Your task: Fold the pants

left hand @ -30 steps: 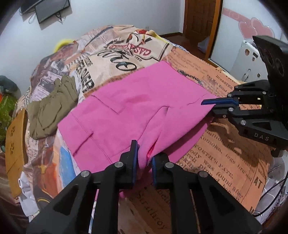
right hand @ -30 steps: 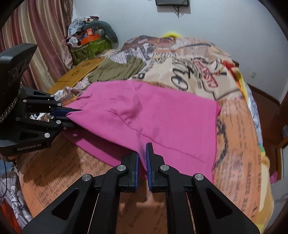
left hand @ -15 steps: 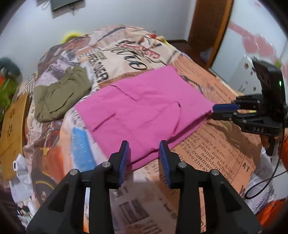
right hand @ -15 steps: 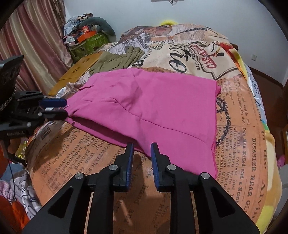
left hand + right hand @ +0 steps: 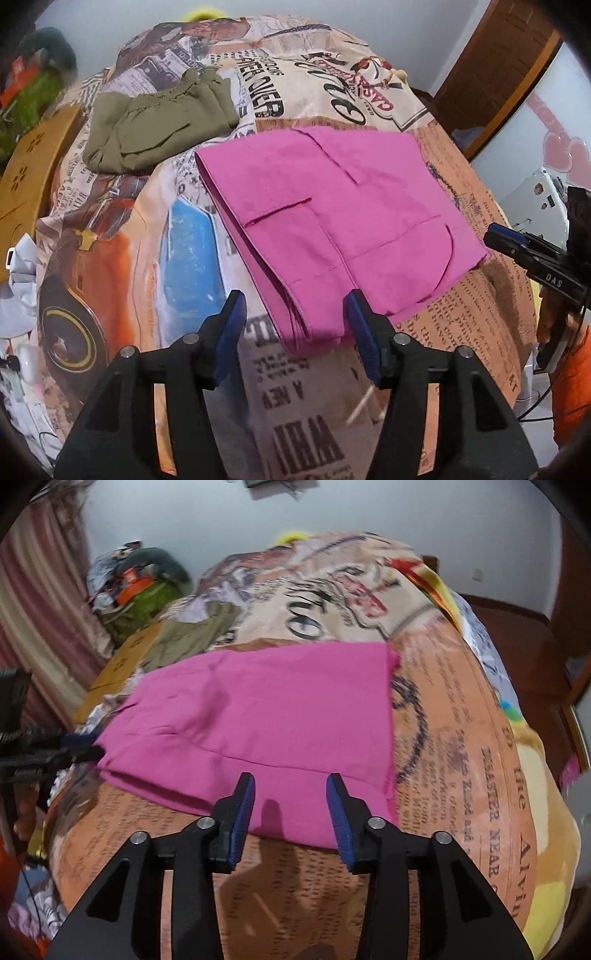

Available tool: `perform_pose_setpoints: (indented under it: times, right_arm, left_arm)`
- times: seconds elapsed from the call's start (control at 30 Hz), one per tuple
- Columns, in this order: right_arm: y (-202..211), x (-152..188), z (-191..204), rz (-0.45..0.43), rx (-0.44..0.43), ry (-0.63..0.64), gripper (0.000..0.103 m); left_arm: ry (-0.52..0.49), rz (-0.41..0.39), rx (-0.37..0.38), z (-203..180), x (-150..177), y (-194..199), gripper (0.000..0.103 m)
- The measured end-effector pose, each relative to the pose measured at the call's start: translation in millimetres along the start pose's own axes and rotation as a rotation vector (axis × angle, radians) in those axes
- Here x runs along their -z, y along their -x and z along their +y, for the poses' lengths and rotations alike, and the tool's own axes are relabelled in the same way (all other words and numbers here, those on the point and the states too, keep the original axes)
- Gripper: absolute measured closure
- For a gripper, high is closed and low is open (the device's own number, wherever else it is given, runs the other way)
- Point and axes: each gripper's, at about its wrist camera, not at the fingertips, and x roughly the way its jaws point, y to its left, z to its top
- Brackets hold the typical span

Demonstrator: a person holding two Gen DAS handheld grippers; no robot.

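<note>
Now folded pink pants (image 5: 332, 221) lie just beyond both spread, empty jaws.

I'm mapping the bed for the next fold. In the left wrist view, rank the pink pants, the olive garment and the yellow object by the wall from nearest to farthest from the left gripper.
1. Pink pants: directly ahead of the left gripper, its near corner between the open fingers.
2. Olive garment: farther back, to the left.
3. Yellow object: at the bed's far end by the wall.

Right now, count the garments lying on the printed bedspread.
2. Folded bright pink fabric pants lie mid-bed before both open grippers; a crumpled olive-green garment sits beyond them, apart, nearer the wall. Others may be hidden.
</note>
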Motion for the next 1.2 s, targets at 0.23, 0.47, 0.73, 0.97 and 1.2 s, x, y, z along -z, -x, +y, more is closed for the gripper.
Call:
perform_pose_setpoints:
  times: [0.23,0.47,0.73,0.97,1.2]
  right_arm:
    - [-7,14,-35,0.032,0.063,-0.118,0.062]
    - [-11,23,-45,0.055,0.07,-0.153,0.058]
    - [-13,31,-40,0.048,0.006,-0.174,0.058]
    - [-11,36,-36,0.036,-0.008,-0.161,0.093]
    - [10,26,-35,-0.08,0.095,-0.112,0.101]
  left_arm:
    - [-0.037,-0.015,-0.005,-8,2,0,0.079]
    - [-0.111,-0.019,-0.085,-4,4,-5,0.079]
    - [-0.116,-0.017,-0.119,3,-1,-10,0.077]
    - [-0.141,-0.035,-0.15,-2,3,-10,0.077]
    - [-0.137,-0.038,-0.158,1,3,-9,0.066]
